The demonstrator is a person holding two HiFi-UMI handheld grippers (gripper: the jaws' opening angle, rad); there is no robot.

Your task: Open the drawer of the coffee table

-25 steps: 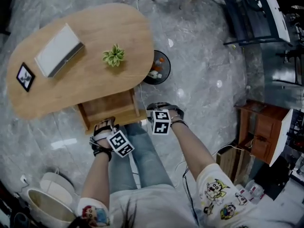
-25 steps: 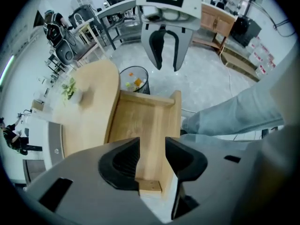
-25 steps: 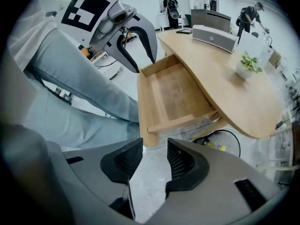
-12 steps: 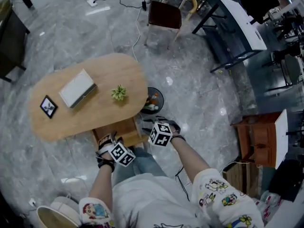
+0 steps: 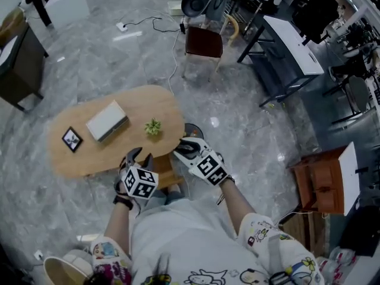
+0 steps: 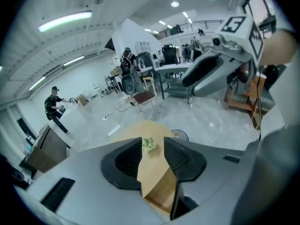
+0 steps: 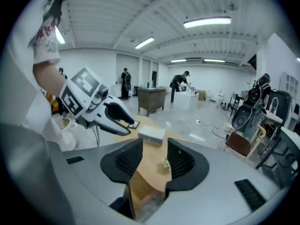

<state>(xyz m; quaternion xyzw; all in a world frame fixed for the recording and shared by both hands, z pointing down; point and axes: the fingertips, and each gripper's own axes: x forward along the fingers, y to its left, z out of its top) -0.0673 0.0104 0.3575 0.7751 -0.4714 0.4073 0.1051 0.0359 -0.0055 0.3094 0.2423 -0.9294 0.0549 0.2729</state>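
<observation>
The oval wooden coffee table (image 5: 95, 153) stands on the grey marble floor, well below me. Its drawer (image 5: 164, 177) juts out, open, under the near edge and is partly hidden by my hands. My left gripper (image 5: 138, 157) hangs in the air above that edge; its jaws have just been closing a little, but it is open with nothing between them. My right gripper (image 5: 185, 148) hovers beside it, open and empty too. Between the jaws of the left gripper (image 6: 153, 146) I see the tabletop (image 6: 150, 170) and the open drawer (image 6: 161, 198). The right gripper (image 7: 155, 156) frames the drawer (image 7: 140, 191) as well.
On the table sit a grey box (image 5: 107, 120), a small plant (image 5: 153, 126) and a picture frame (image 5: 72, 139). A round black stand (image 5: 195, 129) is on the floor at the table's right end. A chair (image 5: 202, 40), a dark desk (image 5: 285, 46) and a wooden cabinet (image 5: 323, 180) stand around.
Both grippers have risen from down by the open drawer to well above the table's near edge. The head view has lifted too, so the table looks smaller and farther.
</observation>
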